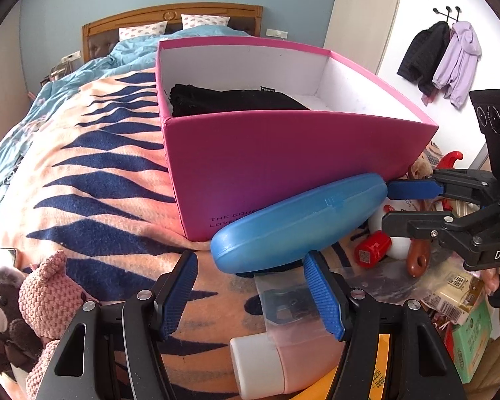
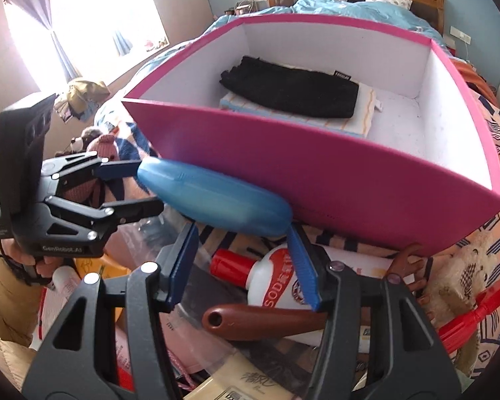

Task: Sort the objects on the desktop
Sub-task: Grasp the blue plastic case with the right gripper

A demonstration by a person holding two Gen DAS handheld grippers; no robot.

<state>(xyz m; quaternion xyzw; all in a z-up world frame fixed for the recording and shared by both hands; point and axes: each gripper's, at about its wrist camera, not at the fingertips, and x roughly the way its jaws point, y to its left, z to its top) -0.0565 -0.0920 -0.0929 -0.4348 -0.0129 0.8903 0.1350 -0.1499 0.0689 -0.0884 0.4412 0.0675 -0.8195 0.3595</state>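
Observation:
A blue oval case [image 1: 300, 223] hangs slanted in front of the pink box [image 1: 283, 166], off the striped blanket. My left gripper [image 1: 250, 266] is shut on its lower end; the right wrist view shows those fingers [image 2: 150, 188] above and below that end of the case [image 2: 213, 196]. My right gripper [image 2: 241, 233] stands at the other end, its pads just off the case, seen from the side in the left wrist view [image 1: 386, 204]. The box [image 2: 350, 183] holds a folded black cloth [image 2: 293, 91] on a striped towel [image 2: 363, 116].
Below the case lies clutter: a white bottle with a red cap [image 2: 270, 273], a brown-handled brush [image 2: 260, 323], a red plastic toy [image 2: 476, 313] and a pink tube with a white cap [image 1: 266, 366]. Stuffed bears [image 1: 26, 300] sit at the left. A person's hand [image 2: 33, 263] holds the left gripper.

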